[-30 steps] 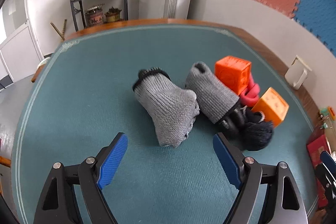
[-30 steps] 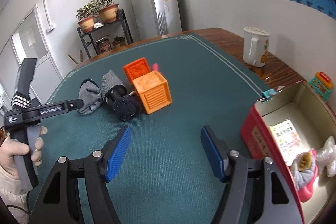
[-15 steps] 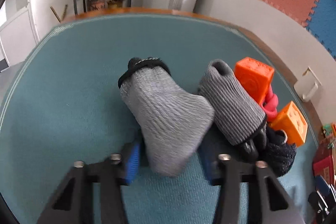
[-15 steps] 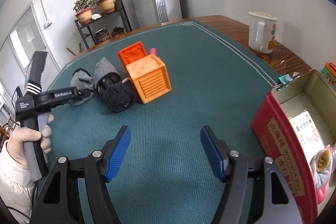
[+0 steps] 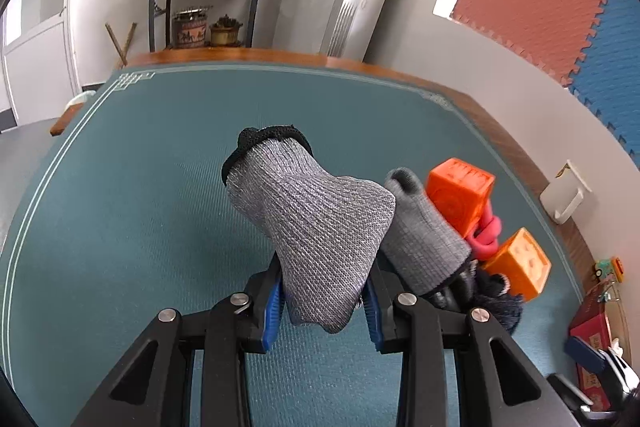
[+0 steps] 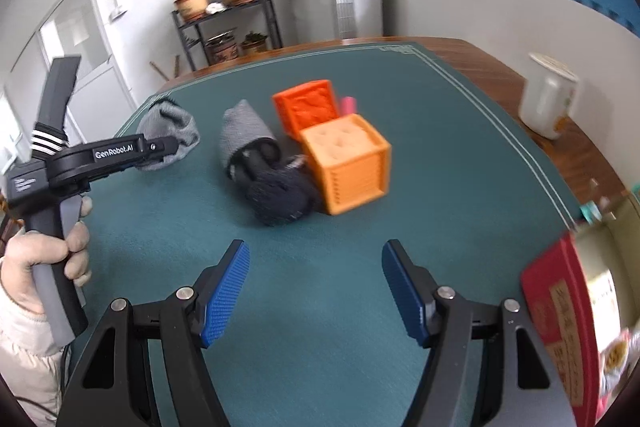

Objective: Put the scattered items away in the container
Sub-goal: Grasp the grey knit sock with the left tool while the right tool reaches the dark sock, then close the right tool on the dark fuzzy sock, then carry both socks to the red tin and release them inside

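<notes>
Currently, left wrist view: my left gripper [image 5: 324,301] is clamped on the toe end of a grey knitted sock with a black cuff [image 5: 316,227], blue pads pressing it from both sides. The sock stands up off the teal felt table mat [image 5: 132,211], cuff end pointing away from me. Just right of it lies a second grey ribbed sock [image 5: 424,239], touching a dark fuzzy pom-pom-like bundle [image 5: 496,301]. Beyond these sit a red-orange plastic cube [image 5: 458,193], a pink rubbery piece [image 5: 486,233] and a lighter orange plastic cube [image 5: 518,263], all bunched together. A red box [image 5: 590,337] shows at the far right edge.

Right wrist view, somewhat blurred: my right gripper [image 6: 316,291] hangs over bare mat with its fingers spread wide, nothing between them. My left hand [image 6: 48,259] holds the other tool at left, the sock pinched at its tip. The cubes, ribbed sock and dark bundle cluster mid-table. The red box, the container, sits open at the right edge, well apart from the cluster. A white lidded mug [image 6: 550,101] stands on the wooden table rim [image 6: 496,67].
</notes>
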